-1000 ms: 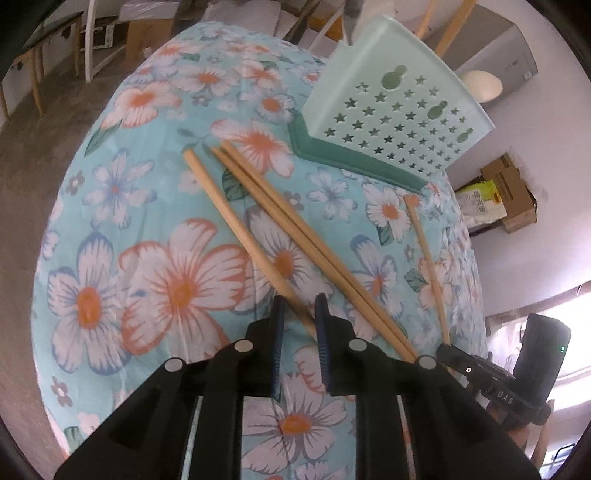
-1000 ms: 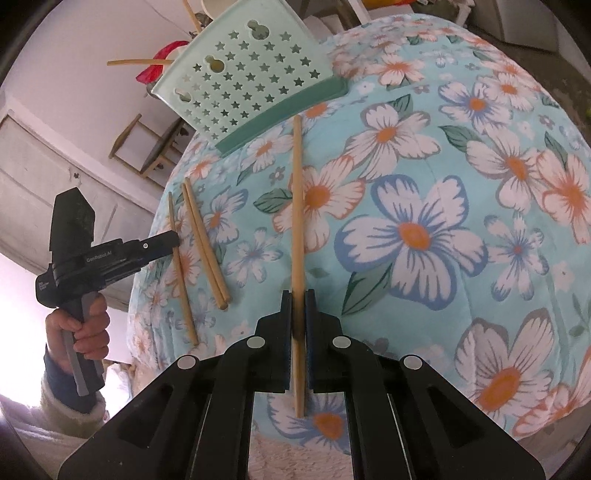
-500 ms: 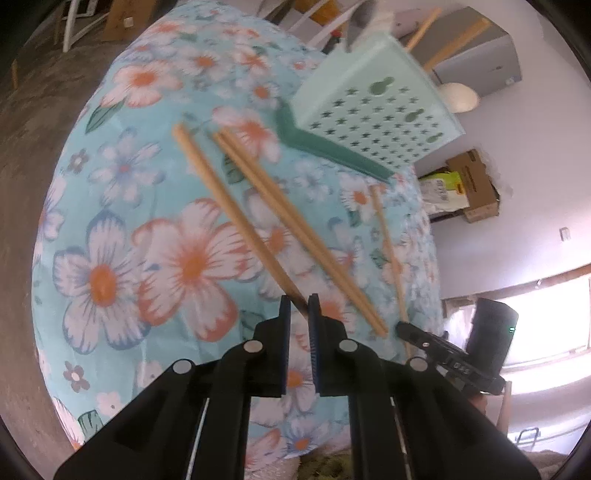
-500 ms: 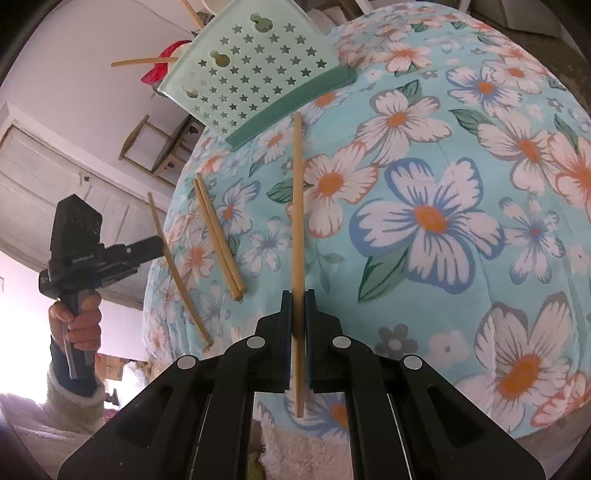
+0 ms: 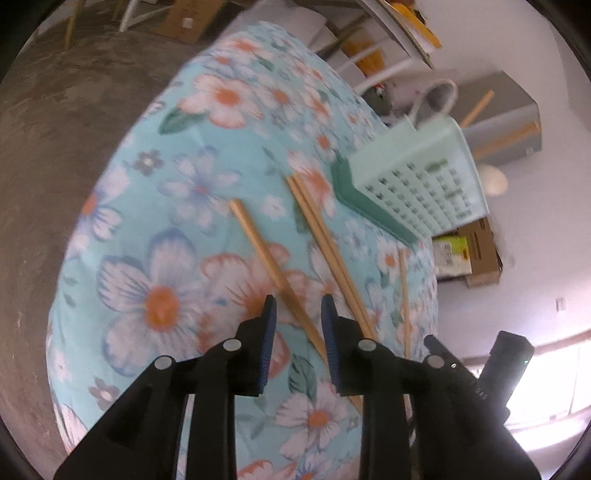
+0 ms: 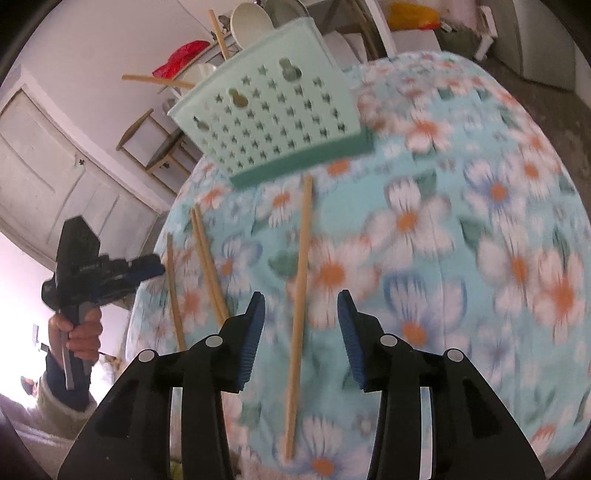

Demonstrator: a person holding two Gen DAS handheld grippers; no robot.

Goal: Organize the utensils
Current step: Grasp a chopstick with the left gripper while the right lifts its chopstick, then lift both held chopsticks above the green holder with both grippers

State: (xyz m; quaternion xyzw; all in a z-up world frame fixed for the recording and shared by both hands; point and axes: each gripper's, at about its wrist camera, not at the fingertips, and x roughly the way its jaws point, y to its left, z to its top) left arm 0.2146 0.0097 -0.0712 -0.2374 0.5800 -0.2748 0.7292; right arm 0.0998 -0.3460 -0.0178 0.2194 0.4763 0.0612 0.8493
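Left tongs (image 5: 295, 306) and right tongs (image 6: 301, 304) are both opening, each straddling a loose chopstick (image 5: 275, 273) (image 6: 299, 280) at lower centre on the floral surface (image 5: 147, 236). Only the right view shows the hand (image 6: 75, 334) lower left. The holder (image 6: 269, 114) stands near the far edge.

— What is seen around the table?

— A floral cloth (image 5: 155, 236) in turquoise, white and orange is spread over it. A grey floor (image 5: 55, 122) is seen beside it, and cardboard boxes (image 5: 480, 254) are stacked against a white wall (image 5: 535, 206).

— And on the other side?

— A white panelled door (image 6: 48, 184) is set in the wall. A red cloth (image 6: 177, 61) and a white bowl (image 6: 251, 22) are kept on shelving at the back, though the shelving itself is blurred. A yellow bag (image 6: 413, 13) is seen further right.
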